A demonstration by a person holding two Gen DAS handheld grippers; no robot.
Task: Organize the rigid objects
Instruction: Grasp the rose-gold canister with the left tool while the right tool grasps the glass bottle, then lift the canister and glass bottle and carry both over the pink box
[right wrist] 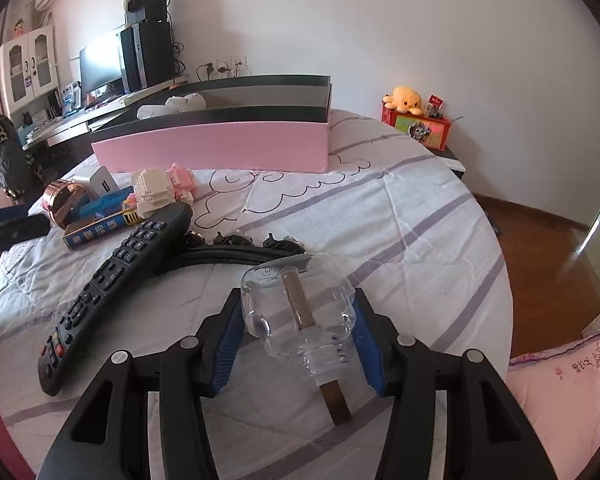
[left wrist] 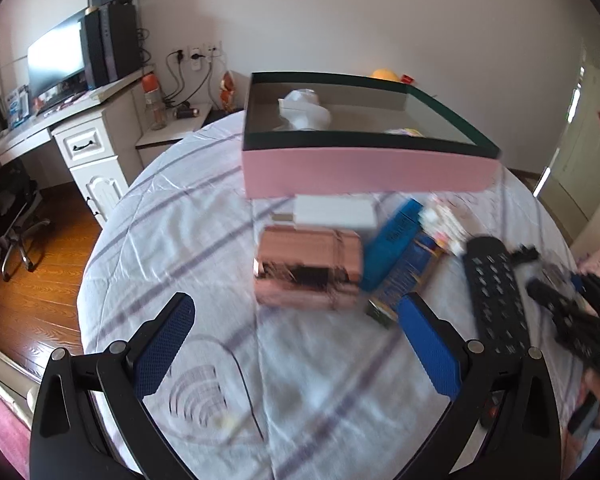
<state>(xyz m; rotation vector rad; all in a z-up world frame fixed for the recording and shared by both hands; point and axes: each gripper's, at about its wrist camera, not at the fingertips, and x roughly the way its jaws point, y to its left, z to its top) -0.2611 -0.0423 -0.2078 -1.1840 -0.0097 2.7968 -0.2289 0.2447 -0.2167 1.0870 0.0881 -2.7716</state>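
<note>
The right gripper [right wrist: 298, 328] is clamping the glass jar [right wrist: 300, 308], needing firm, level carrying into the pink box [right wrist: 220, 148], while the left gripper's [left wrist: 296, 344] fingers are standing apart.

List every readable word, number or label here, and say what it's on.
Nothing reads in full.
Glass jar: embossed lettering, perhaps "CH"; the rest is unclear.
Blue box: print too blurred to read.
Remote control: button labels too small to read.
Pink bedding: embroidered characters, unreadable.
</note>
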